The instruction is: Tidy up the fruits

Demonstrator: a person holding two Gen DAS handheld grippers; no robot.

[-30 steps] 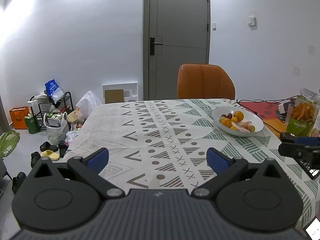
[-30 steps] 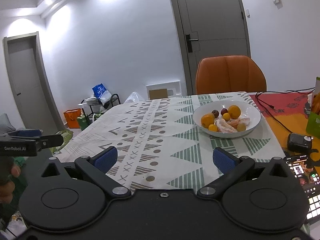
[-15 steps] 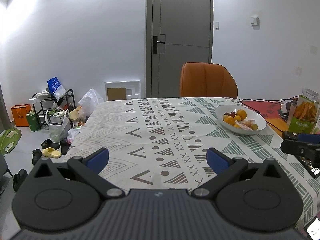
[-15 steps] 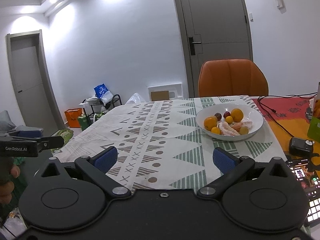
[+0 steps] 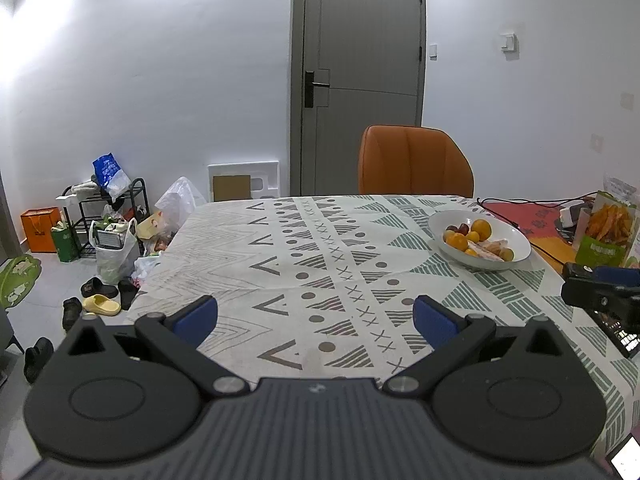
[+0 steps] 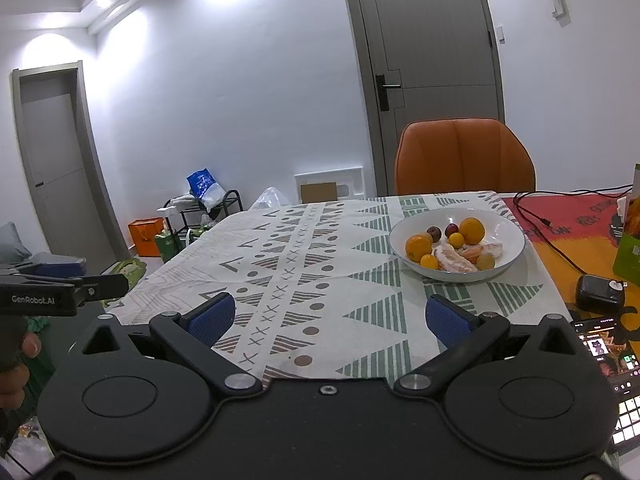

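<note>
Both jaws stand wide apart with nothing between the blue pads: left gripper [image 5: 315, 316] and right gripper [image 6: 330, 318], each hovering over the near edge of the patterned tablecloth [image 6: 304, 256]. I see the fruits in a white bowl [image 6: 504, 228] at right of centre in the right wrist frame, and at middle right in the left wrist frame [image 5: 516, 240]. In it lie two oranges [image 6: 472, 231], smaller yellow fruits, two dark plums [image 6: 434, 233] and peeled segments. An orange chair [image 6: 464, 156] stands behind the table. A phone [image 6: 608, 360] with its screen lit lies at lower right. A grey door [image 5: 362, 80] fills the upper centre.
</note>
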